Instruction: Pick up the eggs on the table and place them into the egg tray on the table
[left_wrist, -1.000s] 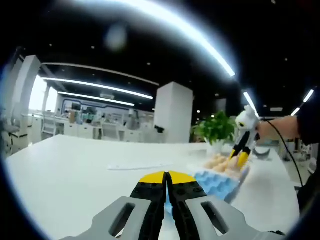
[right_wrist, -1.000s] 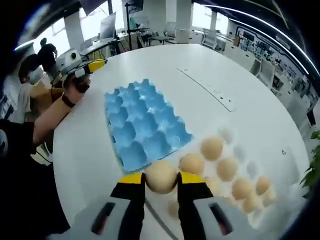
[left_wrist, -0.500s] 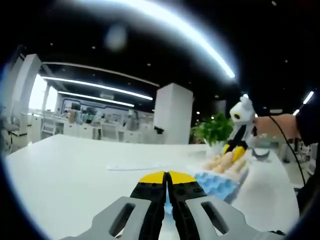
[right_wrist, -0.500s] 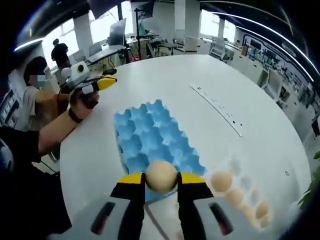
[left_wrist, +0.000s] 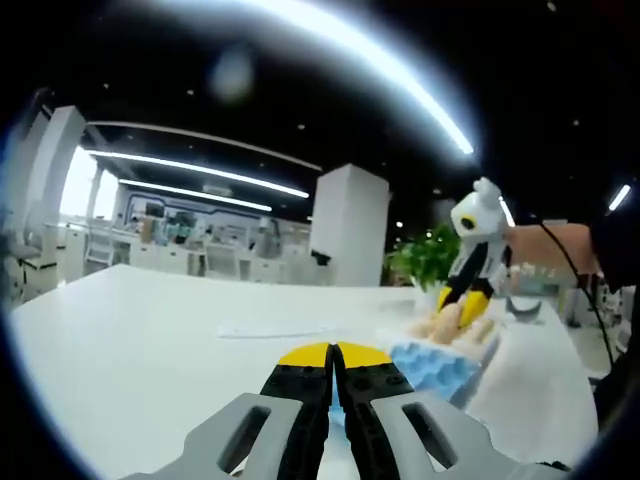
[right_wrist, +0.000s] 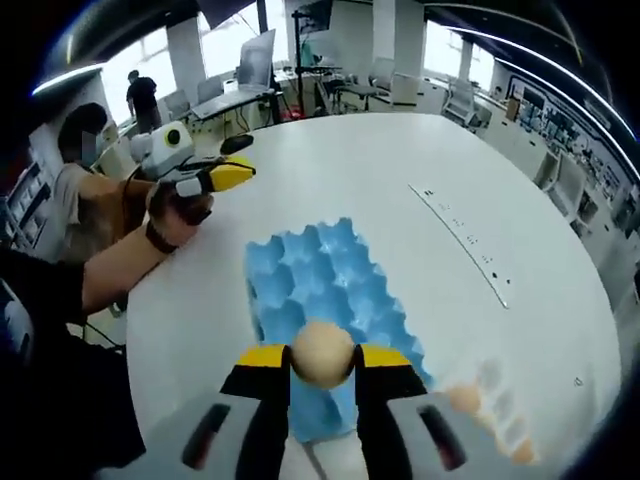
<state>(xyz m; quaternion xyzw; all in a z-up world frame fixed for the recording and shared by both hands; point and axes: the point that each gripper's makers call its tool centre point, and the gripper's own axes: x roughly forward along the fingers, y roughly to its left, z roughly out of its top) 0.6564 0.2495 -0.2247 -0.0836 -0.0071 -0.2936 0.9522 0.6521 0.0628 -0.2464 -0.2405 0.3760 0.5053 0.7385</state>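
Transport step was in hand: right tongs (right_wrist: 322, 370) gripped an egg (right_wrist: 322, 352) above the empty blue egg tray (right_wrist: 310, 280) on the bench (right_wrist: 400, 170), left tongs (left_wrist: 334, 352) closed and idle, so lowering into a cell appeared next.

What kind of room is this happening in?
It looks like a big open-plan office or lab: a large white table, rows of desks and chairs behind, long ceiling light strips, and a potted plant.
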